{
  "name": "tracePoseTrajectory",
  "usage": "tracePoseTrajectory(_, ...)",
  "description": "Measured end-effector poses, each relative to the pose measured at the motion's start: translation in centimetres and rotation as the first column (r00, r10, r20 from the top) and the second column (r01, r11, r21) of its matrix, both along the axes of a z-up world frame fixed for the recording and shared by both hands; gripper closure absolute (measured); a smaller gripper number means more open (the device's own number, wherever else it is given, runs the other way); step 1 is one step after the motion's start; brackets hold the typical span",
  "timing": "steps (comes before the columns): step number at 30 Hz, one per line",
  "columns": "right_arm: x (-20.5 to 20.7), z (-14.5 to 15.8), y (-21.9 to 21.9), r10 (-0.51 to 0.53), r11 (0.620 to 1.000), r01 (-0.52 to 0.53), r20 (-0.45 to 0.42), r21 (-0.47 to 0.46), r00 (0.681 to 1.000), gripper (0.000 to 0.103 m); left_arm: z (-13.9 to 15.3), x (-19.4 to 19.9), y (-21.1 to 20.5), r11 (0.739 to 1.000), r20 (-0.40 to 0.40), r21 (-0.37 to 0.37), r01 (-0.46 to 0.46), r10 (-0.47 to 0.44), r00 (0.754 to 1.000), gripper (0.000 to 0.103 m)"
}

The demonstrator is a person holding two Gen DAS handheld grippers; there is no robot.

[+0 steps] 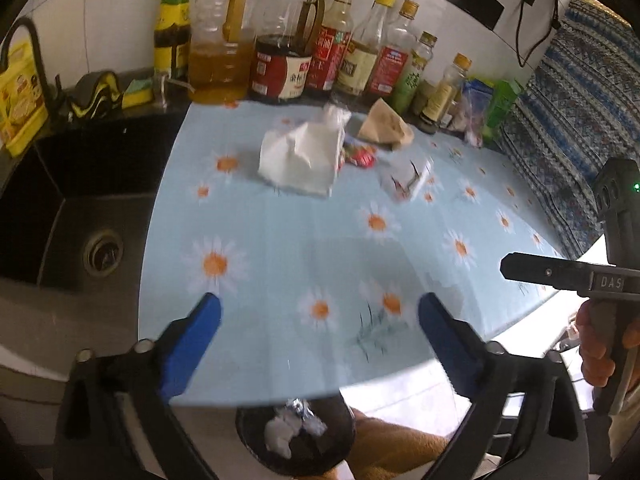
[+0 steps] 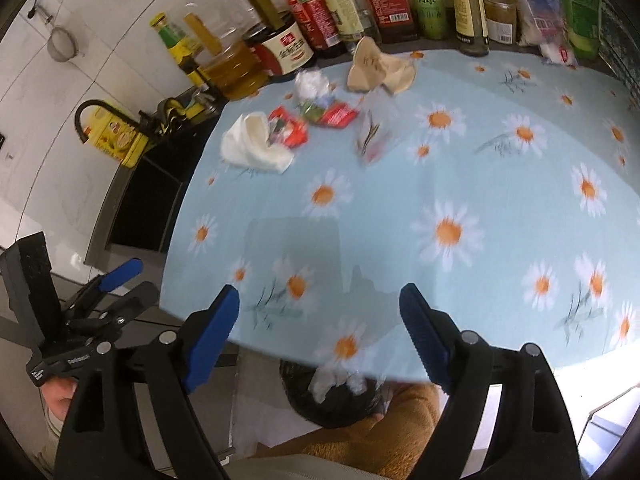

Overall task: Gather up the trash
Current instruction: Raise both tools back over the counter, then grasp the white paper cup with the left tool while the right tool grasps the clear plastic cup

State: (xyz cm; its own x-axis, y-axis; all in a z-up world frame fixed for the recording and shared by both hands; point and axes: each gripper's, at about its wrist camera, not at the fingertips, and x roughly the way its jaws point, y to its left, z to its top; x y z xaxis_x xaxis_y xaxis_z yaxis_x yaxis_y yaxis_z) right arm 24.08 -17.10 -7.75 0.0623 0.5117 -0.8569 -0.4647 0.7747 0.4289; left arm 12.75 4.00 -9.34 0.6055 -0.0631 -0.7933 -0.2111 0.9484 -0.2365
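Note:
Both grippers hang over the near edge of the daisy-print tablecloth (image 1: 304, 240). My left gripper (image 1: 319, 304) is open with nothing between its blue pads. My right gripper (image 2: 319, 292) is open and empty too. Trash lies at the far side: a white tissue (image 1: 300, 160) (image 2: 256, 144), red wrappers (image 1: 360, 156) (image 2: 336, 114), a clear plastic wrapper (image 1: 408, 178) (image 2: 372, 136), crumpled brown paper (image 1: 386, 124) (image 2: 376, 66) and a clear plastic wad (image 2: 312, 82). Below the table edge stands a black-lined bin (image 1: 340, 432) (image 2: 340, 412) with white crumpled trash in it.
A row of oil and sauce bottles (image 1: 280, 60) (image 2: 392, 4) lines the wall behind the trash. A black sink (image 1: 80, 208) with a faucet (image 1: 28, 40) lies to the left. Patterned cloth (image 1: 568, 120) hangs on the right. A person's orange-clad leg (image 2: 400, 428) is beside the bin.

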Motion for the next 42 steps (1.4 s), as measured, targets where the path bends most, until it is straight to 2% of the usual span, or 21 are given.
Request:
tracePoseTrajectory(1, 1.1, 0.0, 0.0, -0.003, 1.0, 0.003, 0.001, 0.005, 1.0, 0.015, 0.0, 1.1, 0.4, 1.0, -0.001, 0.001, -0.005, 0.005, 1.0, 0.007)
tracePoseTrajectory(6, 5.9, -0.6, 0.4, 0.008, 1.0, -0.008, -0.002, 0.005, 1.0, 0.015, -0.1, 5.5, 1.7, 1.0, -0.011, 0.012, -0.02, 0.02, 1.0, 0.007)
tracePoseTrajectory(11, 10.1, -2.2, 1.1, 0.017, 1.0, -0.017, -0.019, -0.002, 1.0, 0.015, -1.4, 9.9, 3.2, 0.999, -0.055, 0.025, -0.027, 0.028, 0.998, 0.007)
tracePoseTrajectory(18, 14.0, -4.6, 2.2, 0.027, 1.0, -0.027, -0.049, 0.0, 0.998, 0.015, -2.8, 13.6, 4.0, 0.999, -0.077, 0.042, 0.002, 0.002, 0.997, 0.007)
tracePoseTrajectory(24, 15.4, -6.3, 3.1, 0.048, 0.999, -0.049, -0.077, -0.011, 0.996, 0.015, -4.6, 16.0, 4.9, 0.999, -0.126, 0.037, 0.007, -0.002, 0.992, 0.007)
tracePoseTrajectory(30, 16.3, -7.3, 3.3, 0.049, 0.999, -0.05, -0.097, -0.008, 0.994, 0.017, -5.1, 17.2, 4.6, 0.999, -0.132, 0.047, 0.027, -0.021, 0.991, 0.007)
tracePoseTrajectory(40, 17.3, -8.4, 4.1, 0.052, 0.999, -0.053, -0.121, -0.004, 0.991, 0.026, -5.7, 18.2, 5.0, 0.998, -0.122, 0.057, 0.008, -0.001, 0.993, 0.008)
tracePoseTrajectory(42, 17.3, -8.6, 4.1, 0.053, 0.999, -0.053, -0.129, 0.0, 0.99, 0.029, -5.7, 18.3, 4.9, 0.998, -0.121, 0.053, 0.015, -0.009, 0.993, 0.012)
